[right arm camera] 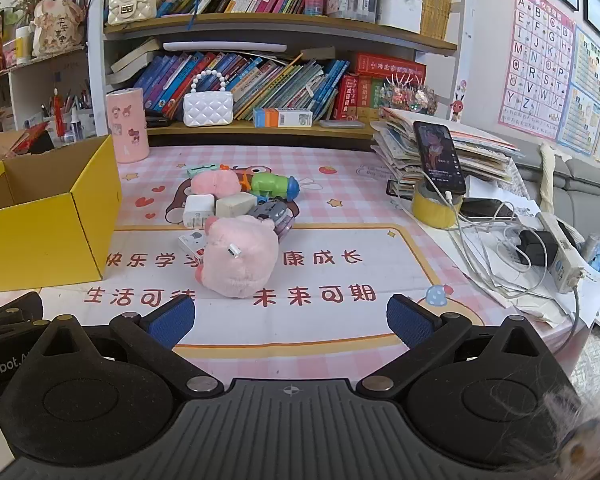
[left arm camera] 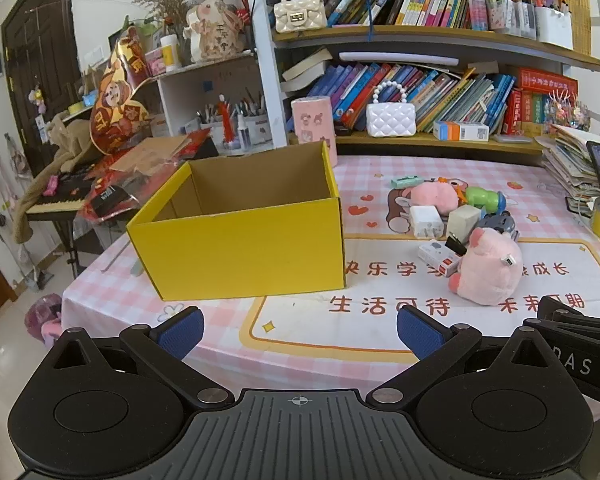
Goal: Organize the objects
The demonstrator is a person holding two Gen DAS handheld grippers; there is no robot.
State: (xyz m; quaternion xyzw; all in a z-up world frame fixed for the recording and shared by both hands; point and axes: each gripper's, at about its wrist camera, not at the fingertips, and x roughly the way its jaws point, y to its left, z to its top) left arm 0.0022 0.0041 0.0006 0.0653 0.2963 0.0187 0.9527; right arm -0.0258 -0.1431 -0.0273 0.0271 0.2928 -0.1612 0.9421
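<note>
An open yellow cardboard box [left arm camera: 244,248] stands on the pink checked table, empty inside; it also shows at the left of the right wrist view [right arm camera: 48,240]. To its right lies a cluster of small objects: a large pink plush pig [left arm camera: 486,268] [right arm camera: 240,258], a smaller pink plush [left arm camera: 436,196] [right arm camera: 216,182], a green toy [left arm camera: 484,198] [right arm camera: 272,185], white charger blocks [left arm camera: 426,221] [right arm camera: 198,210] and a small white packet [left arm camera: 438,258]. My left gripper [left arm camera: 300,330] is open and empty, near the table's front edge before the box. My right gripper [right arm camera: 291,320] is open and empty, in front of the pig.
A pink cylinder [right arm camera: 127,125] and bookshelves [right arm camera: 276,24] stand behind. At the right are a stack of papers [right arm camera: 460,152], a phone [right arm camera: 438,156] propped on a yellow tape roll [right arm camera: 434,210], cables and a power strip [right arm camera: 556,248]. A keyboard and clutter [left arm camera: 64,196] lie left of the table.
</note>
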